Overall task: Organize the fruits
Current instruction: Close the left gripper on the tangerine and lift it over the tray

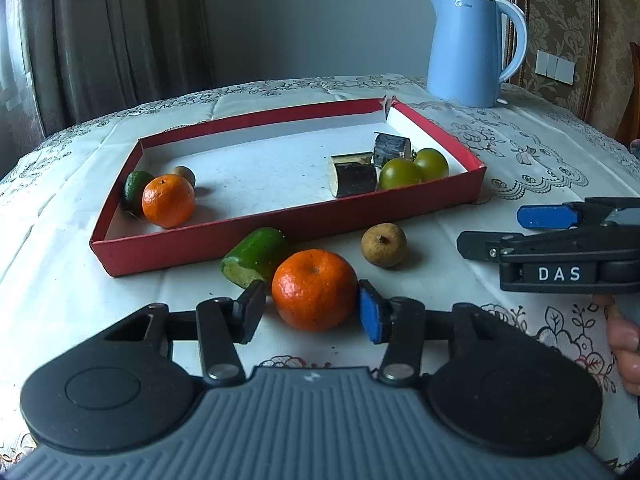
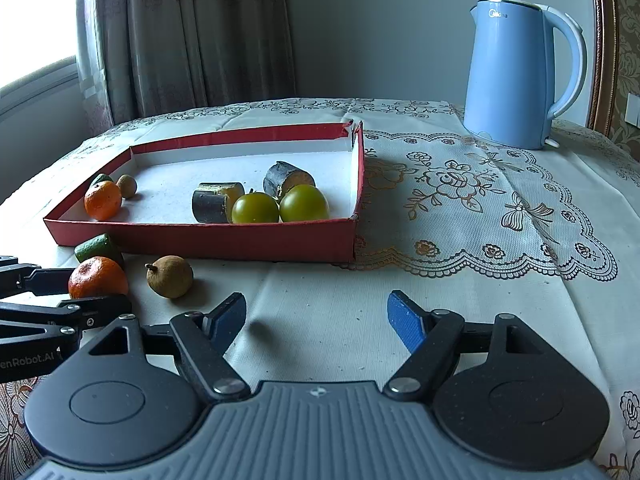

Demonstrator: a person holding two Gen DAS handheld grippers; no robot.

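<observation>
Left hand-held gripper (image 1: 312,306): I have it low over the desk (image 1: 460,308), level and pointing forward, fingers on either side of the orange (image 1: 314,289); the blue pad (image 1: 370,312) touches the fruit, while the dark left finger (image 1: 250,310) shows a thin gap
Right hand-held gripper (image 2: 316,320): low and level, fingers spread wide with nothing between them
My right hand (image 1: 624,344): fingers visible under the gripper body
</observation>
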